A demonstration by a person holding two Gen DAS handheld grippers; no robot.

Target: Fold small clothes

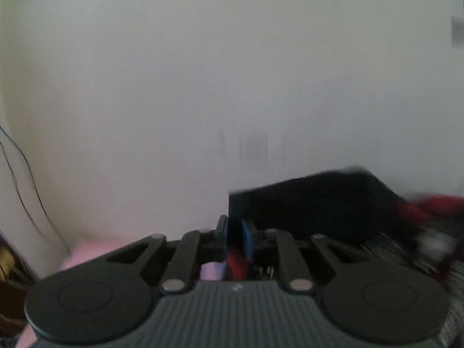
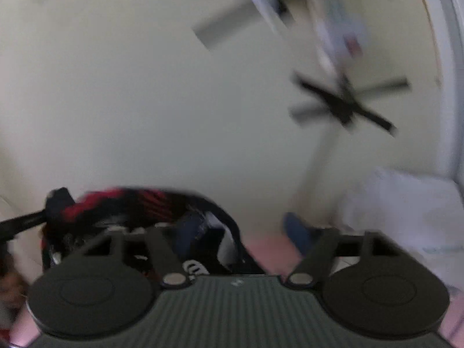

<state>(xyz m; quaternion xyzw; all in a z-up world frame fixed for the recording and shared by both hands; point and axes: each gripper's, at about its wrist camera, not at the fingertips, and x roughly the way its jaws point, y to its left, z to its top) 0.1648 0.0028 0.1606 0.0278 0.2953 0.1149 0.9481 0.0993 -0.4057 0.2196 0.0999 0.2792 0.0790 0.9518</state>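
Observation:
A small garment [image 1: 319, 203], dark with red and striped parts, hangs blurred to the right of my left gripper [image 1: 235, 226]. The blue pads of that gripper stand close together, and red cloth shows in the narrow gap between them. In the right wrist view the same red, black and white garment [image 2: 130, 203] lies bunched at the lower left on a pink surface [image 2: 269, 249]. My right gripper [image 2: 243, 229] is open. The cloth's edge lies against its left finger [image 2: 188, 232], while the right finger [image 2: 298, 232] touches nothing.
A white bag or cloth [image 2: 406, 211] sits at the right. A black star-shaped base [image 2: 345, 101] stands on the pale floor beyond. Thin dark wires [image 1: 26, 174] hang down the pale wall at the left. Both views are motion-blurred.

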